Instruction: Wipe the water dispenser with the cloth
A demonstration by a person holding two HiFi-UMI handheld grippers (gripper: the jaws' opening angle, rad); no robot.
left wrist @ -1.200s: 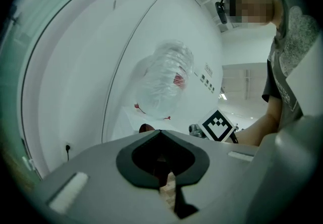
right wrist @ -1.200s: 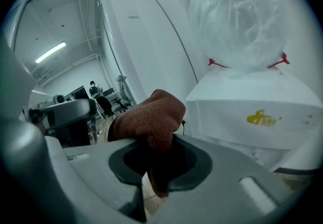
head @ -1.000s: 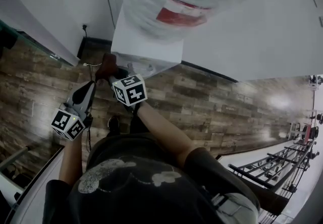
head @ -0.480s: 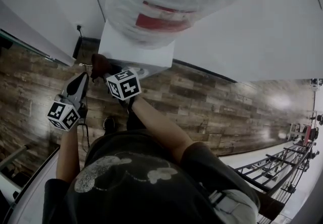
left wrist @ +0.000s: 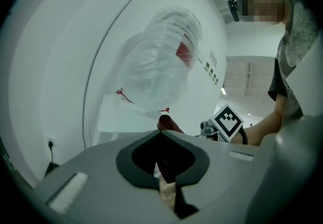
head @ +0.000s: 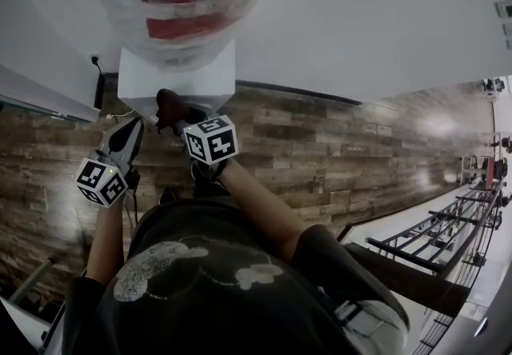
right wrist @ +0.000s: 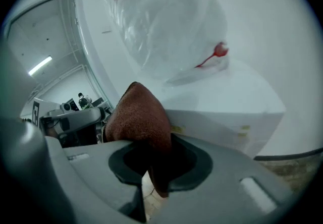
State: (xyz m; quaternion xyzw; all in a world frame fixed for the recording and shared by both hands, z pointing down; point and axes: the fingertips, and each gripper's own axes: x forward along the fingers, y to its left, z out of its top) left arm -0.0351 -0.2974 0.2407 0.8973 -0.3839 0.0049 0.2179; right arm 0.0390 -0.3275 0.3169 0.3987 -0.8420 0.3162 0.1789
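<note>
The left gripper (left wrist: 161, 134) hangs off to the side, jaws pressed together on nothing. The right gripper (right wrist: 151, 140), the nearer one, clenches the brown cloth (right wrist: 139, 114). The water dispenser (right wrist: 227, 104) has its white front just ahead of the cloth, beneath its upright bottle (right wrist: 161, 16).

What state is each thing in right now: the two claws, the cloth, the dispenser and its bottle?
water dispenser: upright against the wall.
water bottle: seated neck-down on top.
cloth: bunched, gripped.
right claw: shut on the cloth.
left claw: shut, empty.
</note>
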